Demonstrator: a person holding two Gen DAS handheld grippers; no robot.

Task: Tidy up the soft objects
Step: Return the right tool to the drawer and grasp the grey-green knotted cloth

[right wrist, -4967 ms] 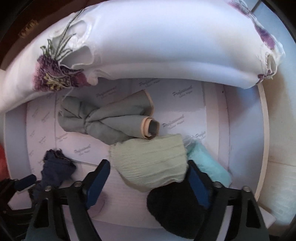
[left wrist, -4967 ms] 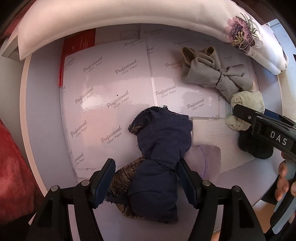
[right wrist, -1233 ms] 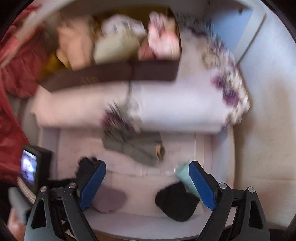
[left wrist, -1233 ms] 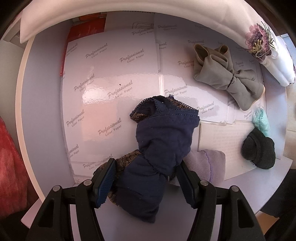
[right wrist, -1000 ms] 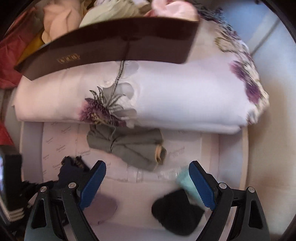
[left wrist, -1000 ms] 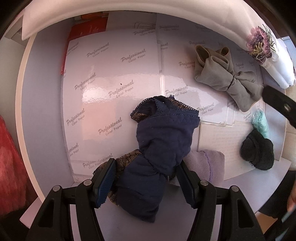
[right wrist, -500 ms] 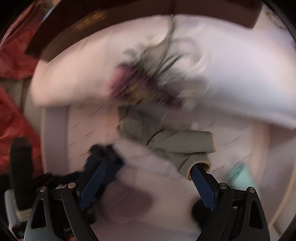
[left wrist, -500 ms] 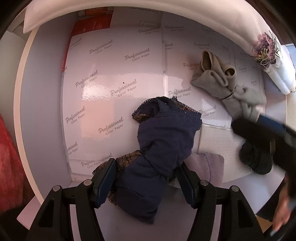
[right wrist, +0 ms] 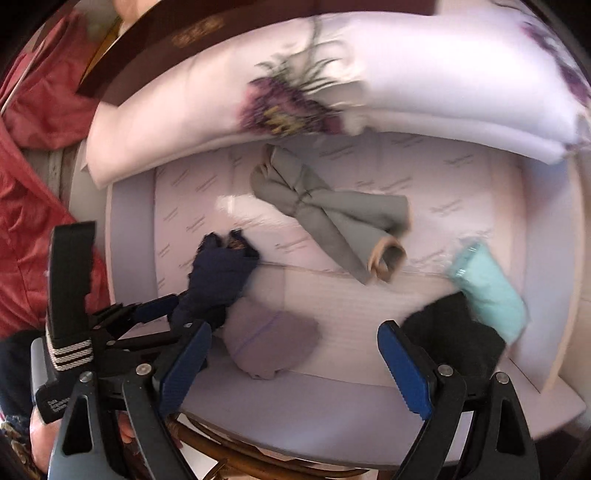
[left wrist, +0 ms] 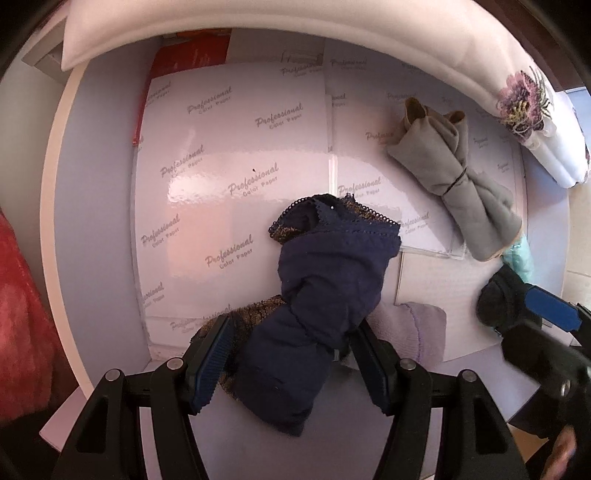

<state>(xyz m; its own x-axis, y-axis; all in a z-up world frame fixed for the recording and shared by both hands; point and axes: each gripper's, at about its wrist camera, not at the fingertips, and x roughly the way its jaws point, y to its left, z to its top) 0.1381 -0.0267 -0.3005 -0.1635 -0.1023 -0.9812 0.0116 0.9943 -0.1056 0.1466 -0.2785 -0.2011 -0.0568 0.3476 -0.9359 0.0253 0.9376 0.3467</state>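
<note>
A navy lace-trimmed bundle [left wrist: 325, 280] lies on the white paper sheets, and my left gripper [left wrist: 291, 325] is shut on its waist. Beside it lies a lilac cloth [left wrist: 417, 328]. In the right wrist view my right gripper [right wrist: 293, 328] hangs open over the table's front edge. The lilac cloth [right wrist: 273, 339] sits just ahead of its fingers, untouched. A black knitted piece [right wrist: 454, 332] lies by its right finger, with a mint piece [right wrist: 487, 284] behind that. A grey tied bundle [right wrist: 325, 210] lies further back. My right gripper's blue finger [left wrist: 550, 308] shows in the left wrist view, next to the black piece [left wrist: 498, 299].
A white pillow with purple flowers [right wrist: 369, 77] runs along the back of the round table [left wrist: 88, 221]. A dark box edge [right wrist: 192, 33] sits behind it. Red fabric [right wrist: 33, 184] hangs at the left. Glossy paper sheets [left wrist: 229, 166] cover the tabletop.
My right gripper has tilted down from the box and pillow toward the table's front, and now shows at the right of the left wrist view. The left gripper and navy bundle have stayed put.
</note>
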